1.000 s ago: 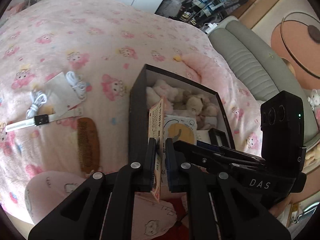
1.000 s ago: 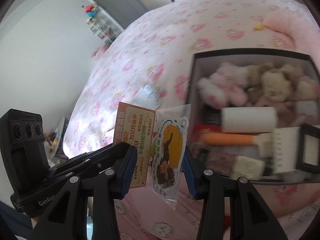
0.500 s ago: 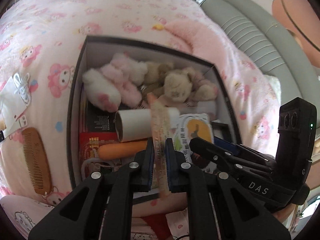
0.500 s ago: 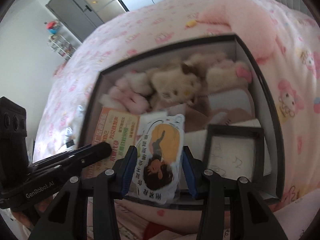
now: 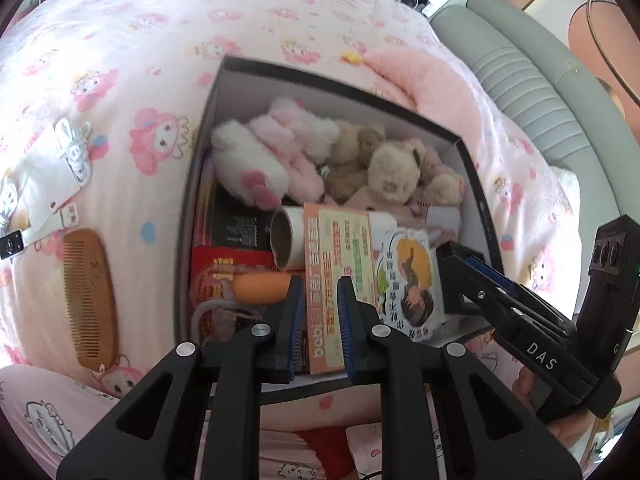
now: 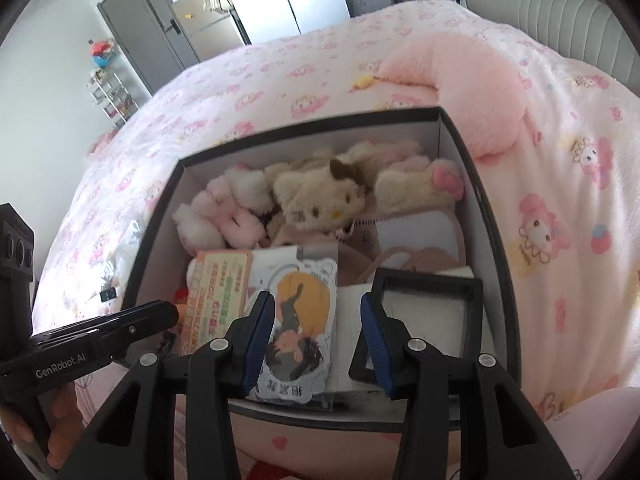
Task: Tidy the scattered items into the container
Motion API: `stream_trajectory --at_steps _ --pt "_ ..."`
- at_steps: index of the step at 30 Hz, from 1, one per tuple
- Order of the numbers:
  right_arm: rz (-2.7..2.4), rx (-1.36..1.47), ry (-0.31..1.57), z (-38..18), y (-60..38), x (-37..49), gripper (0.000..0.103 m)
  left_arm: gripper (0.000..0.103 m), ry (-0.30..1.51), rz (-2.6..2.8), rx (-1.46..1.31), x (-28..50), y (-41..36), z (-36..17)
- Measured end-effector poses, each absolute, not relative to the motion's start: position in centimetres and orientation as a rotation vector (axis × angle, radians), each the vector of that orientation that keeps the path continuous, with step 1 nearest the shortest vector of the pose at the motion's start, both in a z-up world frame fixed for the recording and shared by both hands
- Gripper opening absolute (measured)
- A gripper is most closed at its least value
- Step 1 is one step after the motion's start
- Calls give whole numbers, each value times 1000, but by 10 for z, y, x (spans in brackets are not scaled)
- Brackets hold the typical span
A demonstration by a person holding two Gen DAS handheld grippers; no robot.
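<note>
Pink cartoon-print bedspread [image 5: 140, 60] bearing black box [image 5: 476, 184], my left gripper [image 5: 318, 304] just opening, orange packet [image 5: 340, 248] lying loose between its jaws over the box, my right gripper [image 6: 318, 320] standing apart around sticker sheet [image 6: 300, 320] inside, wooden comb [image 5: 90, 296] lying outside.

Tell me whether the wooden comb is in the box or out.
Out. The wooden comb lies on the pink bedspread, left of the black box.

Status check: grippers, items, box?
Left gripper just opening, orange packet loose between jaws, inside black box. Right gripper open, illustrated sachet between its fingers. Wooden comb outside box on bedspread. Nothing blocking.
</note>
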State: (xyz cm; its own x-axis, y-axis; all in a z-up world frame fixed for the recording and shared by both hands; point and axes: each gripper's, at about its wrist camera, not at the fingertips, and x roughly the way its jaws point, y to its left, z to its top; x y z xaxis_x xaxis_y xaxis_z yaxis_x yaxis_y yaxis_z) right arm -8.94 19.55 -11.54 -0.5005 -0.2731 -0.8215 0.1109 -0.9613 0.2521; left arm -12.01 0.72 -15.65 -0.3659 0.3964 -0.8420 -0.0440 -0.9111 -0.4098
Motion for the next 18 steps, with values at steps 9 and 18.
stream_trajectory --at_steps 9,18 --pt "-2639 1389 -355 -96 236 -78 41 15 -440 2344 -1523 -129 37 -141" --pt "-2762 1436 -263 -97 249 -82 41 15 -396 2189 -1540 -151 102 -160"
